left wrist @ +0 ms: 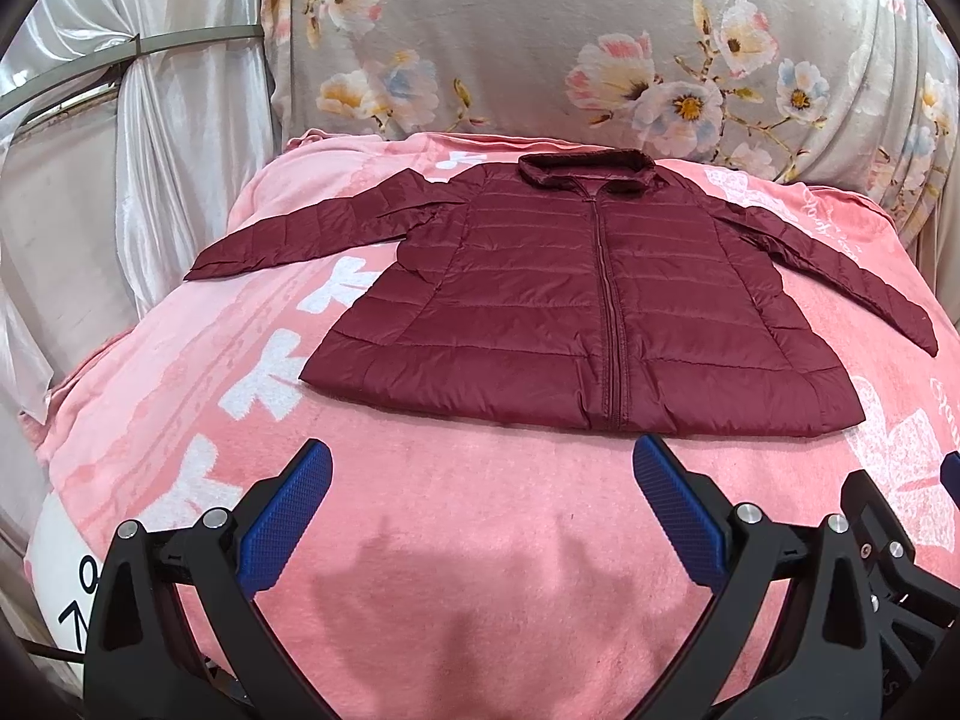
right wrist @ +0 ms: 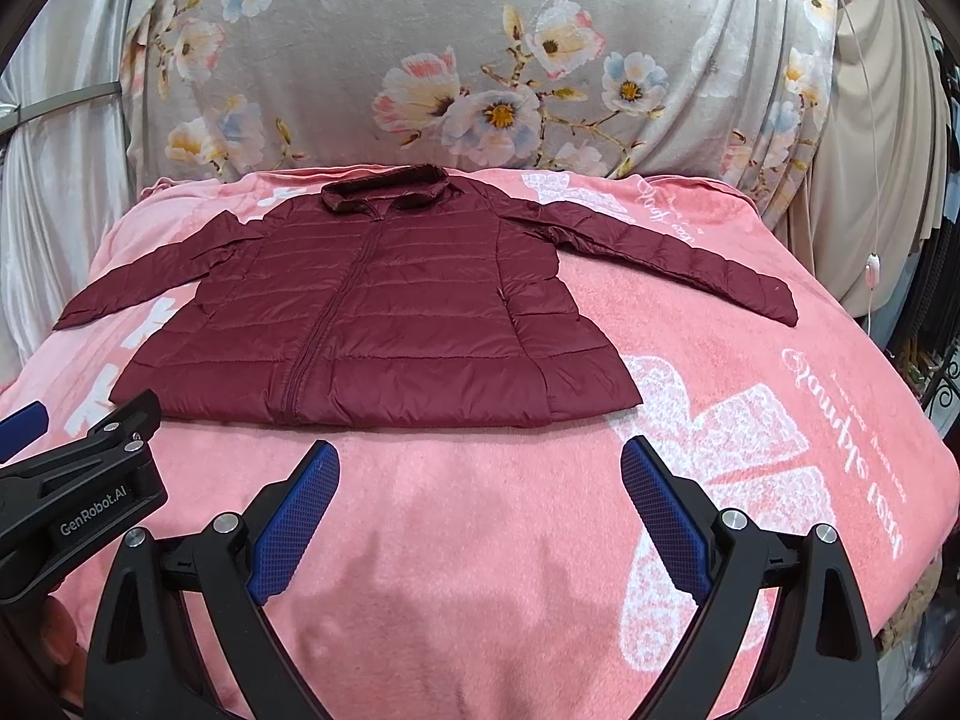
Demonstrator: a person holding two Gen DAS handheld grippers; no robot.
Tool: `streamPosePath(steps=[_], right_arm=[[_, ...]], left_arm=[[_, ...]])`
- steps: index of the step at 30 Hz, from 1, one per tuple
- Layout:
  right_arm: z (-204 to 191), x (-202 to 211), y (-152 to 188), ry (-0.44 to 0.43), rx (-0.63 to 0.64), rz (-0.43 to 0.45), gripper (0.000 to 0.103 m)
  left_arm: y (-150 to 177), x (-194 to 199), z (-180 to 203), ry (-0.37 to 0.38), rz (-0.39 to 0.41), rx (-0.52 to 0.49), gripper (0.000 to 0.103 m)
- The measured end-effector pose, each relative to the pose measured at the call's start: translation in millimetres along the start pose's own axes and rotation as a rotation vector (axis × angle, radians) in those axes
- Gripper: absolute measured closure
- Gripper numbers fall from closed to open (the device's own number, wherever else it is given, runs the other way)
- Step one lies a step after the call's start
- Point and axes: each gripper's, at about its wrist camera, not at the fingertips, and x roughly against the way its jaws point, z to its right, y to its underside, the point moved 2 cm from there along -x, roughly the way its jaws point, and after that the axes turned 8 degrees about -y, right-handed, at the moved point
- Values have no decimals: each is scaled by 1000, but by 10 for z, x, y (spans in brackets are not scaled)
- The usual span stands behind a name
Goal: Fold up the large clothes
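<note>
Only the right wrist view shows a beige curtain at right. Both the left tongs and right tongs gape wide, empty, over the pink blanket; the maroon jacket lies flat mid-frame, before floral fabric.

Both units share one build. Left gripper: black curved arms, round silver screws at the pivots, blue cross-hatched pads. Right gripper: identical arms, screws and blue pads. White "GenRobot.AI" lettering marks the left gripper's black body.
</note>
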Motion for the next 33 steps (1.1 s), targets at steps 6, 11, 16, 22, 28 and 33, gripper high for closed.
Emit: streamPosePath(steps=[6,11,16,22,28,33], right_arm=[[-1,-1,7,-1,-1,0,10],[-4,-5,20,-2,-1,0,10],[-20,-9,59,-5,-1,-5,10],[-22,-18,58,-5,-2,-6,10],[-32,-31,74,-5,-3,-9,10],[-31,-30,68,-5,-4,-9,10]], left_arm=[[35,-40,-19,-4,-5,2,5],[49,-51,-17,-5,-6,1,5],[77,-78,-3,-7,-9,-1,5],[104,-100,3,-8,-11,-1,5],[109,-113,0,-7,-14,0,5],[117,-126,-3,-9,-14,0,5]])
